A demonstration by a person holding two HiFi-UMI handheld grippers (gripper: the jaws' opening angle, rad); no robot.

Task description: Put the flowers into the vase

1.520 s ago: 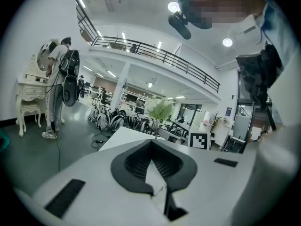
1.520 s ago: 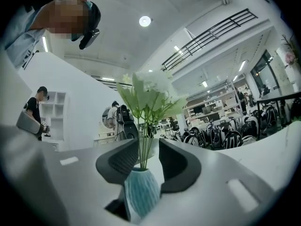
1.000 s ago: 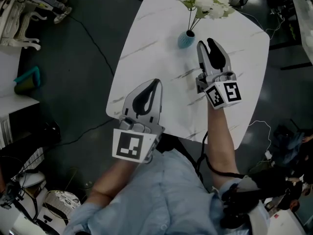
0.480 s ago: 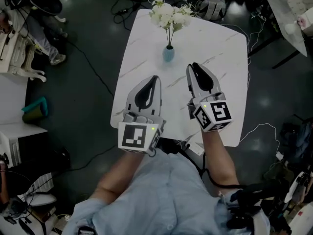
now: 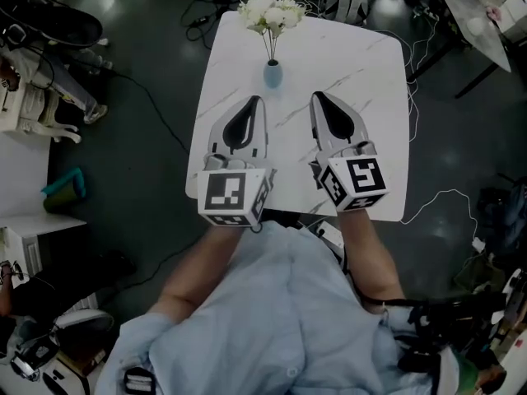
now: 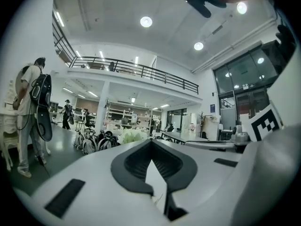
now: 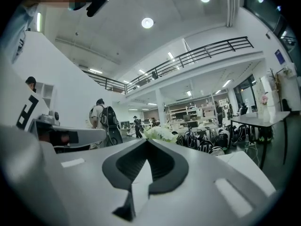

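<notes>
Where the task's thing is: the flowers (image 5: 270, 12), a white bunch, stand upright with their stems down in the mouth of the vase (image 5: 272, 74).
Vase: small and blue, it stands on the white marbled tabletop (image 5: 362, 64) near the edge farthest from the person (image 5: 272, 319).
Left gripper: the left gripper (image 5: 257, 99) hangs on the person's side of the vase, well apart from it. Its fingers meet at the tips with nothing between them.
Right gripper: the right gripper (image 5: 315, 96) is beside the left one, just as far short of the vase. Its fingers have just been closing and are tip to tip, empty.
Step in hand: as I judge it, the placing is done and both hands are clear.
Next move: nothing more seems needed except keeping both grippers away from the vase so the bunch isn't knocked.
Writing: none I can read. The cube (image 5: 232, 197) on each gripper carries only black-and-white square markers, and the vase shows no label.
</notes>
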